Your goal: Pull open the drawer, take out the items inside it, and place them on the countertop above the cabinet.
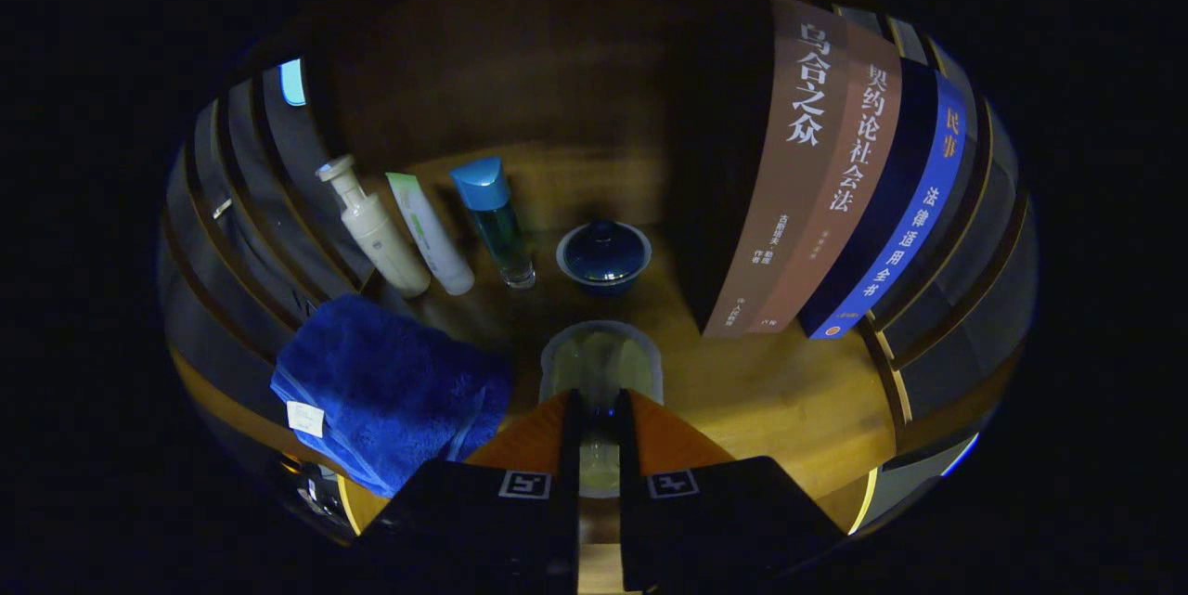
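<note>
Clear plastic cup [600, 363] between the tool's [600, 423] closed-in fingers.

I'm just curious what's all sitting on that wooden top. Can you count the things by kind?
Bottles and tubes: 3 (pump bottle, white tube, blue-capped bottle)
Lidded bowl: 1
Clear cup, gripped at its rim by the gripper: 1
Blue towel: 1
Books: 3 spines readable
Total: 9

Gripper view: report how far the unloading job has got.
Already on the wooden countertop: blue folded towel, bottles, lidded dark blue bowl. In hand: the tongs close around a clear plastic cup, over the countertop. Left: releasing it; I cannot tell what remains in the drawer.
</note>
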Available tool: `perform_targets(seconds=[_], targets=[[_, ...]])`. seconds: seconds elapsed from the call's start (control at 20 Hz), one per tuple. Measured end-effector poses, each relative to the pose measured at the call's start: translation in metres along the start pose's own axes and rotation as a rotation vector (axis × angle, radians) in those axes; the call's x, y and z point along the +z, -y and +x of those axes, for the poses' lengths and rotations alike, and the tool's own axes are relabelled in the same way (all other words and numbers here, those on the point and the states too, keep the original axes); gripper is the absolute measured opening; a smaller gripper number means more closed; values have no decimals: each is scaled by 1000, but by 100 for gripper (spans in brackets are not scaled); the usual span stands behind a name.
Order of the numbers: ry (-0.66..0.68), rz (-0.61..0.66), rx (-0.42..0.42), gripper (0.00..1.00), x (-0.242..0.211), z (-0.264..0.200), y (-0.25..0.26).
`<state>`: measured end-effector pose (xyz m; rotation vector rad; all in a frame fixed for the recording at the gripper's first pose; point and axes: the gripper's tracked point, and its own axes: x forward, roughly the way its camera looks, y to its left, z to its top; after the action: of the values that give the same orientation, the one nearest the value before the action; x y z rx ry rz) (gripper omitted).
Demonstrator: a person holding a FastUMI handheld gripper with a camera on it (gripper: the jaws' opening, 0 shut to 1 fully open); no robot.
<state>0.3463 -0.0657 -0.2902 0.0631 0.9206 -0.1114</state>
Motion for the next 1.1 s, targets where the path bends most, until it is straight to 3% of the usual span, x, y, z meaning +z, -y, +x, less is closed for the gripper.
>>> perform_targets(seconds=[0.25,0.45,0.6,0.7,0.9,1.1], targets=[[-19,8,7,25,-3,6,-1],[-5,10,13,41,-6,-2,-4],[-1,13,9,92,-7,0,0],[15,14,14,100,-8,-7,-2],[112,21,52,100,-17,-48,-12],[307,4,86,100,-43,-125,-18]])
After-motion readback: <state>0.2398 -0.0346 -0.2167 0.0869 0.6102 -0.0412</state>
